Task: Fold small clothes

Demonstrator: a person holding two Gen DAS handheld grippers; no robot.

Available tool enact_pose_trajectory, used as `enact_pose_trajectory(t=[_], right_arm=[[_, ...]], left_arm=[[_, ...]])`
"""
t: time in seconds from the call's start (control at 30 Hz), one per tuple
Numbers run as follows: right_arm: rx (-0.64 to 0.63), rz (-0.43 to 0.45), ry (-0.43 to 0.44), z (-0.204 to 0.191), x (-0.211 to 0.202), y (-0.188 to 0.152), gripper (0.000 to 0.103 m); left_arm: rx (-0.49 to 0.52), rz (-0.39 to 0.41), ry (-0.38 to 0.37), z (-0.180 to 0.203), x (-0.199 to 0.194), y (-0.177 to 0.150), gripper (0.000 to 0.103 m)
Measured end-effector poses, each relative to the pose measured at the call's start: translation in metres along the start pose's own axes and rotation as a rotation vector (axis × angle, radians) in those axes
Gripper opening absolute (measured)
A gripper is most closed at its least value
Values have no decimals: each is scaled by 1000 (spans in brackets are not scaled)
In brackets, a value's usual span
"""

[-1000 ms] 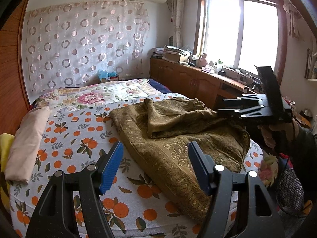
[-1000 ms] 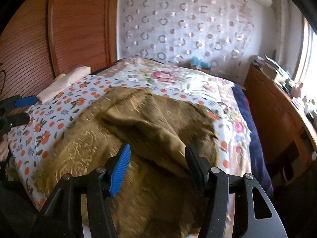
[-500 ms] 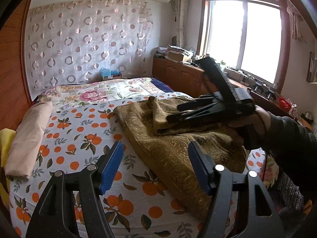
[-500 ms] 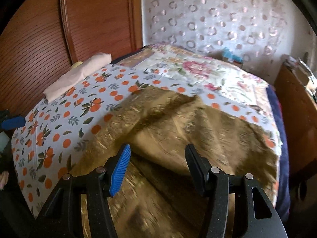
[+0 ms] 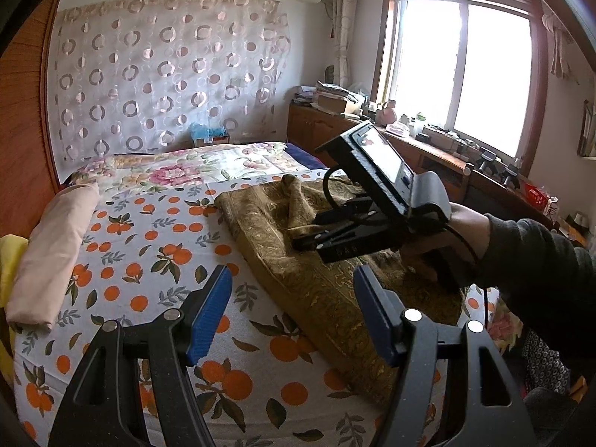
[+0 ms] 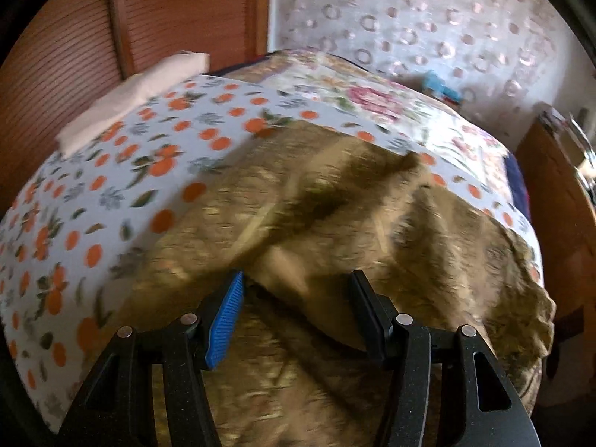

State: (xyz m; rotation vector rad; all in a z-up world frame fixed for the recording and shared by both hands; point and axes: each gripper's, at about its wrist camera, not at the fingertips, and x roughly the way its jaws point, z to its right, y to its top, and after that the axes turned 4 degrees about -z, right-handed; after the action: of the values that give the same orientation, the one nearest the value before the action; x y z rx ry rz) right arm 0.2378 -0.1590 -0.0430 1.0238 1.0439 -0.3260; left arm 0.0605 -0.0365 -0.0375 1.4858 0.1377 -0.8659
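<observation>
Olive-gold brocade cloth (image 6: 335,223) lies on the bed (image 5: 149,246) between my right gripper (image 6: 298,311)'s closing fingers, unpinched, while my left gripper (image 5: 290,309) hangs open beside it.

Right wrist view motion-blurred: brown cloth (image 6: 335,223) pattern unreadable. Left wrist view: right hand-held gripper (image 5: 309,231) fingertips merge against cloth, contact unclear. Clutter on the far counter (image 5: 439,149) too small to identify.

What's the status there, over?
Left gripper open, clear of the cloth. Right gripper over the raised fold, jaws closing, fold not yet pinched. Nothing in the way.
</observation>
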Motion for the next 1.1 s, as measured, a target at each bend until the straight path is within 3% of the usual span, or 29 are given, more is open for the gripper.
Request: enact_pose_trajectory(t=[0.03,0.07,0.17,0.33,0.6,0.67,0.73,0.8,0.83,1.1], right_arm=[[-19,1,-4,-2,2,1,20],[-49,9,-33,-3,0,3,5],[-60,55,-80,4,-17,17,5],[26,115,-218,60,-49,36,5],[138,48,-419,123,-24,62,5],[194,15,-430,126,-8,67,7],[207,-11,-448,119,5,72,32],[205,-10,-458,116,8,73,51],[209,-5,-446,116,8,73,55],[163,58,-305,98,-46,11,56]], left_arm=[[1,-1,-3,0,0,0,68],[2,-4,-6,1,1,-1,68],[10,-14,-6,3,4,-3,68],[15,-21,-18,8,8,-5,68],[27,-35,-25,13,12,-7,69],[27,-42,-24,14,14,-9,69],[29,-47,-26,15,15,-9,68],[32,-51,-27,16,16,-10,68],[32,-52,-29,16,16,-10,68],[27,-66,-31,18,20,-11,69]])
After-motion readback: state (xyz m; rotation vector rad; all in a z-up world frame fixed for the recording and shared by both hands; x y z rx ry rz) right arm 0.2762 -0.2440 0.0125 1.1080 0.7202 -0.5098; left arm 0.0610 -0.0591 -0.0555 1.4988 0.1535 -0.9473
